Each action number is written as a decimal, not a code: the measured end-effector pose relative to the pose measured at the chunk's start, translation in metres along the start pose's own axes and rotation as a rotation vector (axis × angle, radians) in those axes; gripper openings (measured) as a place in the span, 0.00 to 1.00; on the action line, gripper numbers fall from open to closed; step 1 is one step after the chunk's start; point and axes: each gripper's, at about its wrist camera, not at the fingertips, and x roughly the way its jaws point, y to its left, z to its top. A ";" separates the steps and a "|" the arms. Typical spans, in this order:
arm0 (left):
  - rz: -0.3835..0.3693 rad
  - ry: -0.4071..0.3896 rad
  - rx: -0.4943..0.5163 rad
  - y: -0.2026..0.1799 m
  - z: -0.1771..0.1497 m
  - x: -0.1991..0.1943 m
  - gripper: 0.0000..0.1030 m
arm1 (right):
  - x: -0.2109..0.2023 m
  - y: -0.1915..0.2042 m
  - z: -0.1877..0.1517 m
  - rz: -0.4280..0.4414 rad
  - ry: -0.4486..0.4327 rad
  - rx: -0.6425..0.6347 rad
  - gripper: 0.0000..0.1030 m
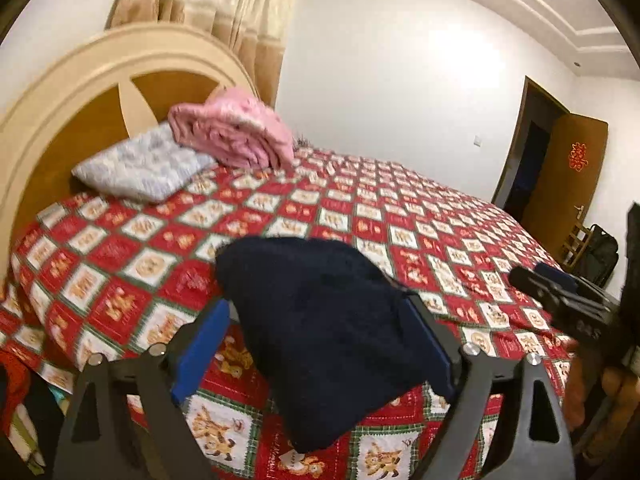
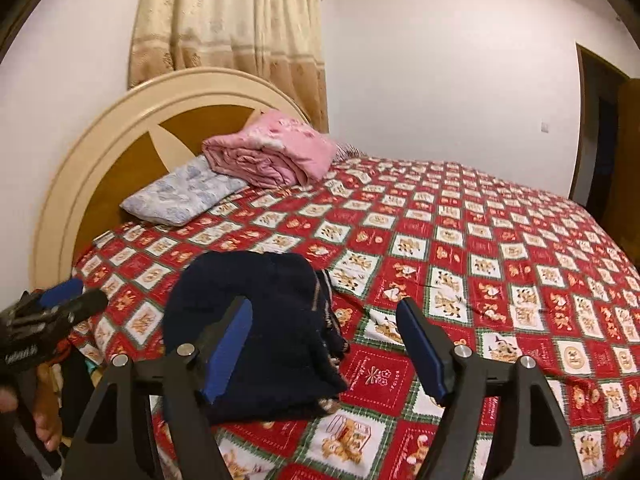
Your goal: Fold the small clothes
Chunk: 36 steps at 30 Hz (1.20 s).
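A dark navy folded garment (image 1: 332,332) lies on the red patterned bedspread (image 1: 160,240) near the bed's front edge. My left gripper (image 1: 316,344) is open, its blue pads on either side of the garment, above it. In the right wrist view the same garment (image 2: 272,320) lies left of centre. My right gripper (image 2: 326,344) is open and empty, with its left pad over the garment's right edge. Each gripper shows in the other's view: the right one (image 1: 560,296) and the left one (image 2: 52,312).
A light blue pillow (image 1: 144,168) and a folded pink quilt (image 1: 236,132) lie by the round headboard (image 1: 60,92). A beige curtain hangs behind. A brown door (image 1: 568,184) stands open at right. Clothes hang off the bed's left edge (image 1: 16,384).
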 end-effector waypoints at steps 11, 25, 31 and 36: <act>0.006 -0.098 0.057 -0.017 0.014 -0.043 0.97 | -0.056 0.019 0.003 0.012 -0.081 -0.021 0.73; 0.015 -0.105 0.029 -0.012 0.014 -0.045 0.98 | -0.064 0.028 0.001 0.032 -0.084 -0.035 0.73; 0.009 -0.095 0.043 -0.014 0.012 -0.044 0.98 | -0.063 0.029 0.001 0.036 -0.082 -0.037 0.73; 0.006 -0.089 0.047 -0.016 0.011 -0.042 0.98 | -0.063 0.029 0.000 0.033 -0.082 -0.036 0.73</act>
